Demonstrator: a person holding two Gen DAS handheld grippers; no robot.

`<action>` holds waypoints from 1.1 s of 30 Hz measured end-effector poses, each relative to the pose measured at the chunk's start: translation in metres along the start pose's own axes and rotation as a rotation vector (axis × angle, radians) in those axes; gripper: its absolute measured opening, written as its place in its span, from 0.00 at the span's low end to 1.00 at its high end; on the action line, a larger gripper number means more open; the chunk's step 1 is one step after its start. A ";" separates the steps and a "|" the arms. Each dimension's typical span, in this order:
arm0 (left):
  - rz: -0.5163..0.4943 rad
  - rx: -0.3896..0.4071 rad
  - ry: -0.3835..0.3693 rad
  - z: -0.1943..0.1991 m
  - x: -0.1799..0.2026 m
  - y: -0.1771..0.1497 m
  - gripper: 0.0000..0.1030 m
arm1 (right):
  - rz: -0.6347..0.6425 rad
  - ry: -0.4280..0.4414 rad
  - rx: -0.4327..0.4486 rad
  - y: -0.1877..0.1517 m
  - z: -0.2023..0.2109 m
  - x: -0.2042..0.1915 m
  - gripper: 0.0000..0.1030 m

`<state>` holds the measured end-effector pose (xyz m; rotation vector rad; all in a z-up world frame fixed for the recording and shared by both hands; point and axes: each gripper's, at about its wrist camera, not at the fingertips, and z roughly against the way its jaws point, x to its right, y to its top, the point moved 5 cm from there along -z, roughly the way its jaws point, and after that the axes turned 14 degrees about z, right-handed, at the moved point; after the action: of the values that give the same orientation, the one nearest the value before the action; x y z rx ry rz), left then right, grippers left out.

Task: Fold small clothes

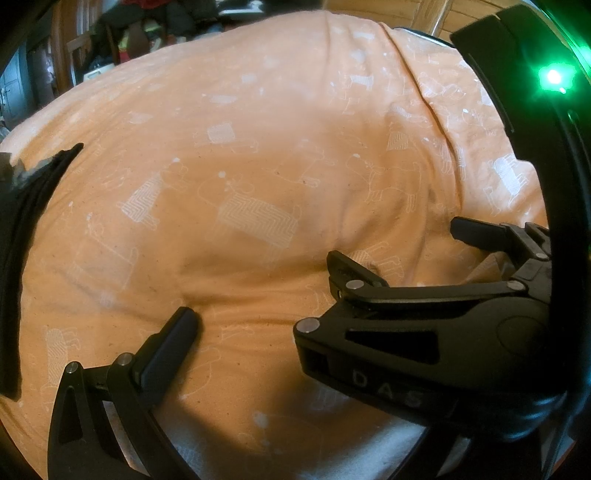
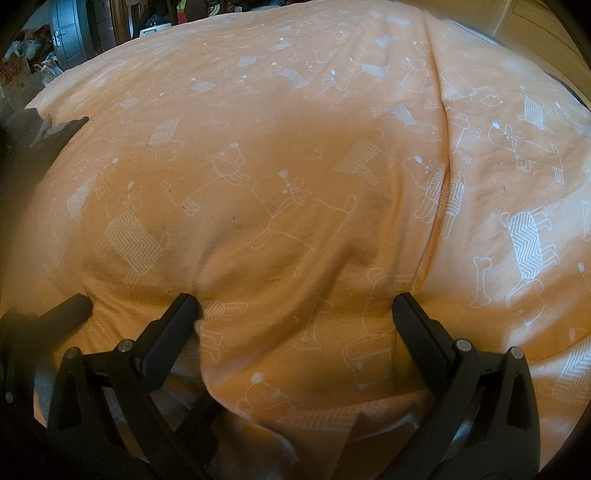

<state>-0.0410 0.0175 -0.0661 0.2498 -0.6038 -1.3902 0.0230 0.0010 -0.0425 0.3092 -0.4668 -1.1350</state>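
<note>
A dark garment (image 1: 22,240) lies at the far left edge of the orange bed cover (image 1: 240,155); the right wrist view shows it as a dark corner (image 2: 59,131) far to the left. My left gripper (image 1: 291,317) stands open low over the cover. Only its left finger (image 1: 177,339) shows, because the right gripper hides the other. My right gripper (image 2: 293,306) is open, its fingertips (image 2: 184,310) pressed against a bulge of the cover (image 2: 295,221). It crosses the left wrist view on the right (image 1: 402,247). Neither gripper holds anything.
The cover, printed with white dogs, is wrinkled, with a long crease (image 2: 443,147) on the right. Its near edge shows a white underside (image 1: 332,443). Cluttered furniture (image 1: 110,44) and a door (image 2: 70,33) stand beyond the far left of the bed.
</note>
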 end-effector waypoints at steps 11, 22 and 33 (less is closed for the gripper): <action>0.004 -0.016 0.002 -0.006 0.002 0.005 1.00 | -0.003 -0.003 0.013 0.001 0.002 0.000 1.00; 0.004 -0.016 0.001 -0.006 0.001 0.005 1.00 | -0.002 -0.002 0.005 0.000 0.002 0.000 1.00; 0.003 -0.015 0.000 -0.007 0.001 0.005 1.00 | -0.001 -0.001 0.001 0.000 0.002 0.000 1.00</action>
<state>-0.0328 0.0161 -0.0687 0.2374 -0.5933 -1.3908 0.0218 0.0010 -0.0410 0.3094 -0.4681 -1.1365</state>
